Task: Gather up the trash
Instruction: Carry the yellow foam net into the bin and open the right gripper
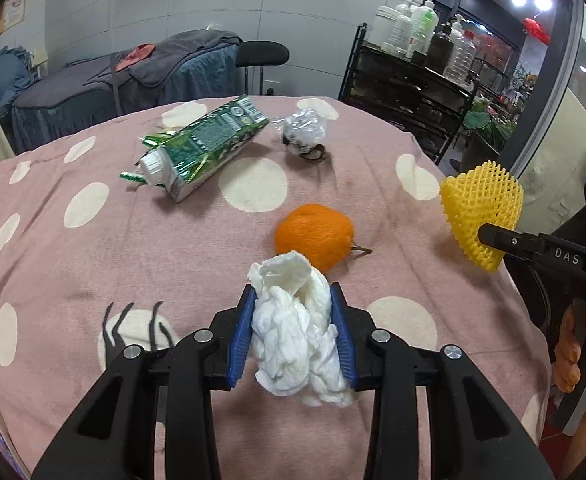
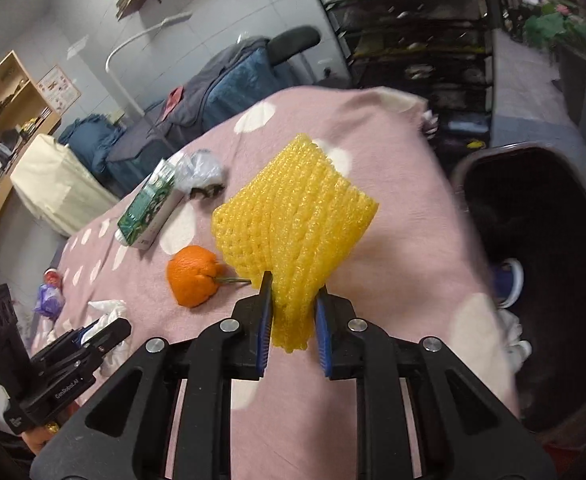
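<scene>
My left gripper (image 1: 293, 288) is shut on a crumpled white tissue (image 1: 293, 340), held a little above the pink dotted blanket (image 1: 73, 264). My right gripper (image 2: 294, 284) is shut on the lower end of a yellow foam fruit net (image 2: 293, 216), lifted clear of the bed. The left wrist view shows that net (image 1: 481, 208) at the right edge. An orange (image 1: 313, 234) with a stem lies just beyond the tissue. Farther back lie a green drink carton (image 1: 205, 144) on its side and a balled clear plastic bag (image 1: 303, 128).
A dark bin (image 2: 473, 168) stands open beside the bed's right edge. Behind the bed are a black shelf rack (image 1: 413, 80) with bottles, a chair (image 1: 261, 54) and a second covered bed (image 1: 133, 76). A hand (image 1: 573, 352) holds the right gripper's handle.
</scene>
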`<state>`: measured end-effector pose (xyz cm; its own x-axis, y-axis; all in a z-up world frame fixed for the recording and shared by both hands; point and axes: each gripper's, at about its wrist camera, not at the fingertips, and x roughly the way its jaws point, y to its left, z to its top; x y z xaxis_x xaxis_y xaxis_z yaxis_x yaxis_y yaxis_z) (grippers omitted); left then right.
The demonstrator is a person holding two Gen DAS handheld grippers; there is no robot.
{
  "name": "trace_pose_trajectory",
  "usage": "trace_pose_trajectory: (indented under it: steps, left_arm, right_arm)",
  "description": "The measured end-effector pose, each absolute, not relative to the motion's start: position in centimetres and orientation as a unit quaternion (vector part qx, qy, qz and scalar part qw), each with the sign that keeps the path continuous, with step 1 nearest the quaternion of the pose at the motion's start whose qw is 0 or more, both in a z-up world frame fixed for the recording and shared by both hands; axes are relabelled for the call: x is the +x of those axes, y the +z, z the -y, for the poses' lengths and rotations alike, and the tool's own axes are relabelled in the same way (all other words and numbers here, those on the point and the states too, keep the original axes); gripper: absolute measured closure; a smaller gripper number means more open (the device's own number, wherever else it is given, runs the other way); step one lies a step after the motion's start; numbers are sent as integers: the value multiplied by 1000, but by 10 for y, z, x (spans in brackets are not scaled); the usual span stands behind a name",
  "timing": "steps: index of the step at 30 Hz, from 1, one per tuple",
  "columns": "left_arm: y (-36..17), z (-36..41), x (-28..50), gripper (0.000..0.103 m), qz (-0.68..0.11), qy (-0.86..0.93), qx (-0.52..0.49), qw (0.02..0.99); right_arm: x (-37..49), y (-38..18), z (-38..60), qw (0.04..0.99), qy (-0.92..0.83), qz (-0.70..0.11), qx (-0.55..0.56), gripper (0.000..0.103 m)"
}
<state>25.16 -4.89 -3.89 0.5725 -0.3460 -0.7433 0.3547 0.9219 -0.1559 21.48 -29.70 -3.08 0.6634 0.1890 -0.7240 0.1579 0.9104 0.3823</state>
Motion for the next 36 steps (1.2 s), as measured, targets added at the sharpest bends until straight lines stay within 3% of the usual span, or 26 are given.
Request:
trace_pose_trajectory:
  steps: [13, 29, 30, 36]
  left_arm:
    - [-31, 135, 226, 67, -405, -286, 34, 868]
    - [-25, 183, 206, 67, -396, -334, 69, 852]
    - [-26, 185, 206, 67, -396, -336, 71, 851]
    - [-26, 199, 202, 67, -398, -354, 78, 843]
  right_arm:
    - [124, -25, 393, 894, -170, -363, 198, 83]
    - [141, -94, 449, 845, -225, -442, 202, 81]
    - [142, -97, 450, 843, -224, -446, 203, 80]
    - [143, -106, 448, 836, -226, -451, 216, 49]
